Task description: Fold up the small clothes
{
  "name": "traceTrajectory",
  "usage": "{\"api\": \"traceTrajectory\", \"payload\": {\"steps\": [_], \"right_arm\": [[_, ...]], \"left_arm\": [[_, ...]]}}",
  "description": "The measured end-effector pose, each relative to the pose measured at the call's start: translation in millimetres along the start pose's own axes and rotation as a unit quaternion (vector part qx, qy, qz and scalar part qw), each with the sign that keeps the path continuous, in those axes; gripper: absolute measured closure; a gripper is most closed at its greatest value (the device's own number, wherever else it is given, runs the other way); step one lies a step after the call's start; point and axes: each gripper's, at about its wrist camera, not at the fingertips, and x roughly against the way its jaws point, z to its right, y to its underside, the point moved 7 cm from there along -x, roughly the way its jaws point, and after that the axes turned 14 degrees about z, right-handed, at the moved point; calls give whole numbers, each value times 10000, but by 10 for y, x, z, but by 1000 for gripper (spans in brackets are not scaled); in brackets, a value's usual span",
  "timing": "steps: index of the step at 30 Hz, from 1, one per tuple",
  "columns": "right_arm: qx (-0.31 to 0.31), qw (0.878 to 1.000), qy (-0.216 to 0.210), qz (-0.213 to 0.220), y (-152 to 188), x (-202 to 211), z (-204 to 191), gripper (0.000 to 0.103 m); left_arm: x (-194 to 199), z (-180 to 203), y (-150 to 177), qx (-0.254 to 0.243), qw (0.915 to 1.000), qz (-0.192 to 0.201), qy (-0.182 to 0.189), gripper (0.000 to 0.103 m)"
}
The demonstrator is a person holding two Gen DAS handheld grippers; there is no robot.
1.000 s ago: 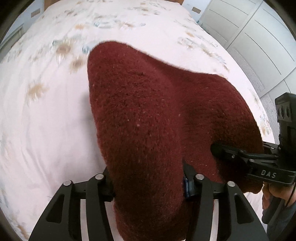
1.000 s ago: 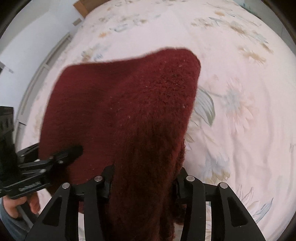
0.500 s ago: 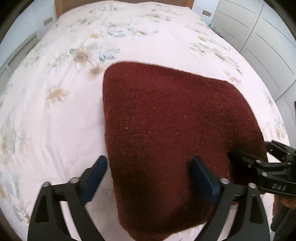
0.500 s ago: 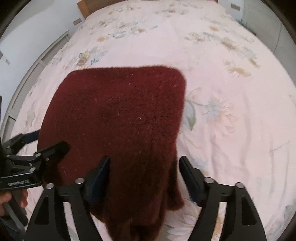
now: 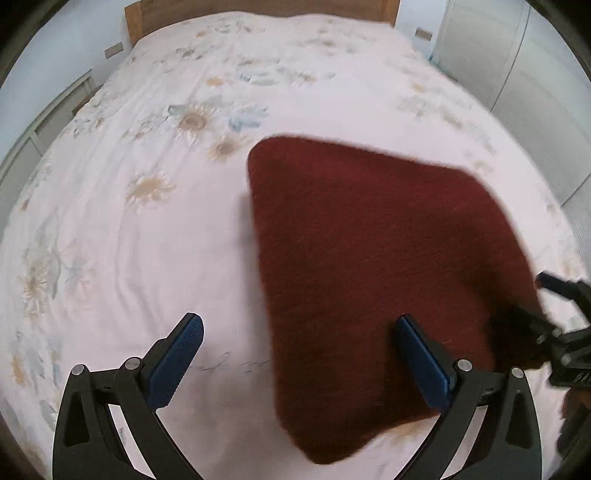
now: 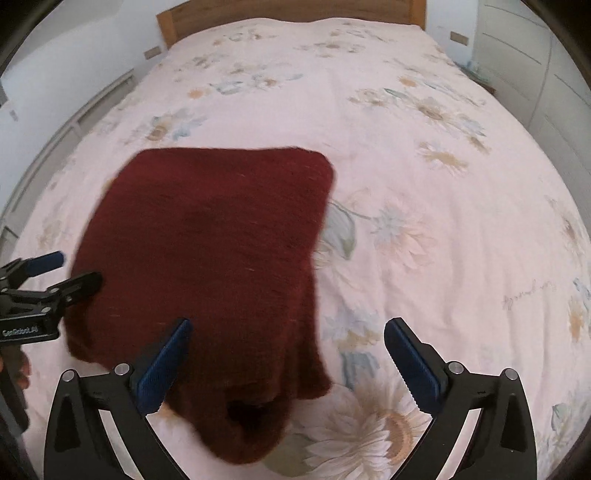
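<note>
The left gripper (image 5: 301, 343) stands spread wide, its jaws having just been opening, and nothing is pinched: its right blue pad hangs over the near part of the dark red knitted garment (image 5: 373, 266) without pressing it, while its left pad is over bare bedspread to the left of the garment. The right gripper (image 6: 288, 350) is likewise spread, its jaws also just opened; its left pad hovers above the garment's near edge and its right pad is clear of the garment, over the printed flowers to its right. The garment lies released on the floral bedspread (image 6: 443, 155), a roughly squared, doubled-over shape, with a bunched, rumpled end (image 6: 251, 424) at its near edge in the right wrist view. By my reading, a fold has just been laid down and let go, so the step in hand is the release. The next move probably calls for tidying that bunched near end, or taking fresh corners for another fold, each gripper closing on an edge of the garment rather than on its middle. Count: two grippers, one garment, one bed, one wooden headboard (image 5: 258, 11) beyond the garment, and wardrobe doors (image 5: 517, 92) to its right.
</note>
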Motion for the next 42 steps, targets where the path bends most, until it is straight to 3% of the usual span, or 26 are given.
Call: {"api": "traceTrajectory", "payload": {"steps": [5,7,12,18,23,30,36,42], "right_arm": [[-258,9996,60,-100,154,-173,242,0],[-344,9994,6,-66,221,-199,289,0],[-516,9987,26,-5,251,-148,299,0],[-363,9985,31,402,-20,301,211,0],[-315,9960,64,837,-190,926,216,0],[-104,9922,385,1182,-137,1735,290,0],[-227,9901,658,1218,79,2083,410,0],[-234,9904,755,1138,208,2164,461,0]], "left_arm": [[-136,-74,192,-79,9999,81,-58,0],[-256,-240,207,-50,9998,166,-49,0],[-236,-191,153,-84,9996,242,-124,1],[155,-282,-6,265,9988,357,-204,1],[680,-348,-90,508,9970,563,-128,1],[1384,-530,17,473,9946,751,-532,1],[1605,-533,213,331,9940,666,-807,1],[1552,-469,328,253,9939,588,-903,1]]}}
